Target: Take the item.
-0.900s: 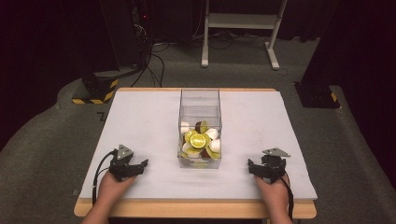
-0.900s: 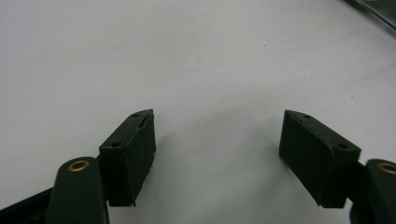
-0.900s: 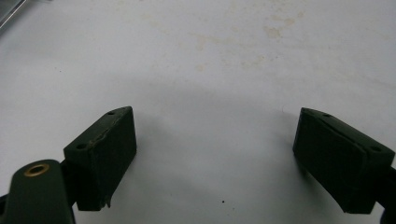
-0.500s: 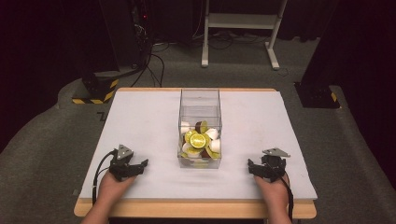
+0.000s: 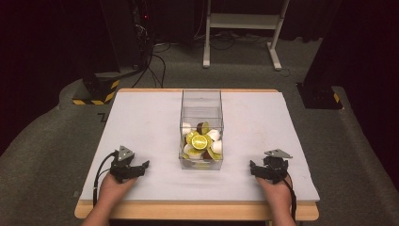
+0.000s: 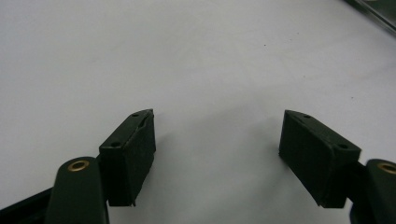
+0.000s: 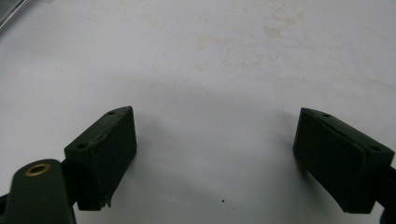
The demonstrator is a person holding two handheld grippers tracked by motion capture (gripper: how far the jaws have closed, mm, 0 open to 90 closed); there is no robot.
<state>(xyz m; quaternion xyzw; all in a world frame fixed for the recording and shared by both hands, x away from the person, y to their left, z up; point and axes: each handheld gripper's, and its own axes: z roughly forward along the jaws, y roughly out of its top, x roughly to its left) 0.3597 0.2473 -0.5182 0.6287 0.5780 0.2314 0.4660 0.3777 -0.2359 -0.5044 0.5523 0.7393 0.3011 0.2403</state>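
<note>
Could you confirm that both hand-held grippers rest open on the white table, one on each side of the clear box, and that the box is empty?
Not quite: the clear box is not empty. The high view shows lemon slices and other small pieces piled in its near end. The rest stands: the left hand-held gripper and right hand-held gripper rest open on the white table, either side of it.

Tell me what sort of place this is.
Probably a lab or recording studio, not a home: a white-covered table stands on grey carpet amid dark surroundings, with loose cables and a hazard-striped base behind it. A clear box of small capsules sits alone at its middle.
</note>
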